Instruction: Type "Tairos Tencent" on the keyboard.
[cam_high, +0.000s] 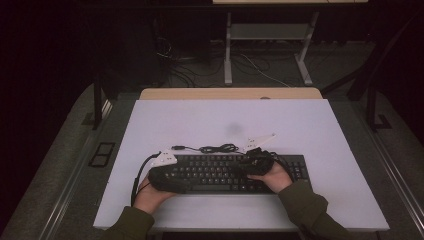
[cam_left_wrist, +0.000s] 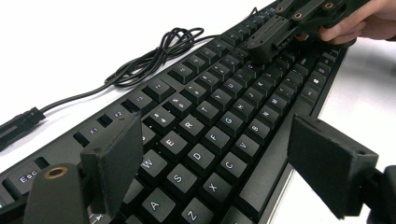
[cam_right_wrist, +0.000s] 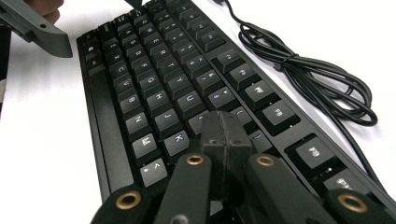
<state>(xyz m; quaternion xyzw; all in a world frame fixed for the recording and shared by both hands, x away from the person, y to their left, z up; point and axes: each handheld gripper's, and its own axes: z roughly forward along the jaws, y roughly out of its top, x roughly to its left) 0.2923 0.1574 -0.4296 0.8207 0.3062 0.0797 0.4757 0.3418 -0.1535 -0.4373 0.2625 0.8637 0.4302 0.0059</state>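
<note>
left tongs (cam_left_wrist: 210, 163): wide, we straddle the keyboard (cam_high: 225, 172) end to steady it
right tongs (cam_right_wrist: 224, 135): pinched together, tip pokes keys

in the high view the keyboard (cam_high: 220, 172) legends are too small to read, and its left end lies hidden under the left tongs (cam_high: 162, 175). in the right gripper view the right tongs (cam_right_wrist: 223, 135) cover the keys beneath their tips, and the cable (cam_right_wrist: 322, 88) runs off the picture's edge.
</note>
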